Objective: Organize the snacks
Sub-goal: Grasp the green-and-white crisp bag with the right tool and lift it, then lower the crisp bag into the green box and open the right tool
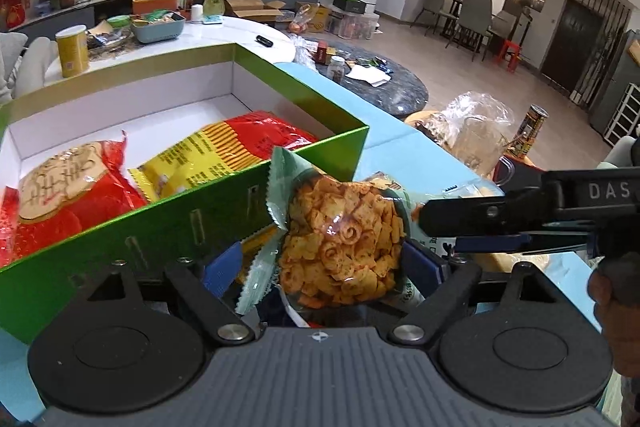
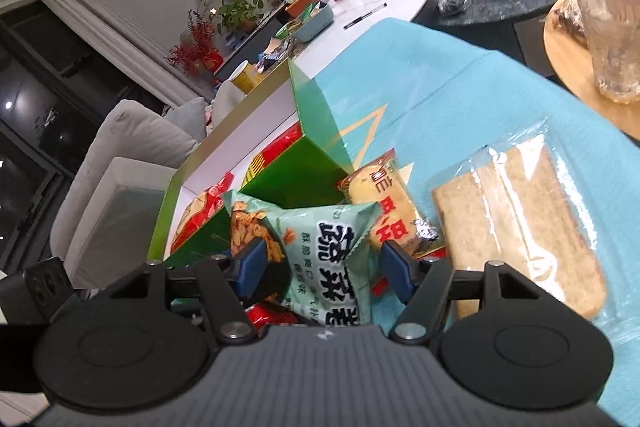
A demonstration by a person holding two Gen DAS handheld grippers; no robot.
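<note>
A pale green bag of orange crisps [image 1: 340,239] stands against the front wall of the green box [image 1: 192,223]. My left gripper [image 1: 322,269] is shut on it, with a blue pad at each side of the bag. My right gripper [image 1: 436,231] reaches in from the right, level with the bag's right edge. In the right wrist view the same bag [image 2: 320,247] sits between the pads of my right gripper [image 2: 324,265], which is open, and a small gap shows at the right pad. Inside the box lie red snack bags [image 1: 60,211] and a yellow one [image 1: 192,159].
A rice cracker pack [image 2: 384,203] and sliced bread in a clear bag [image 2: 520,227] lie on the blue cloth [image 2: 440,87] right of the box. A clear plastic bag [image 1: 480,131] and a can [image 1: 528,131] stand behind. A person's hand [image 1: 616,315] holds the right gripper.
</note>
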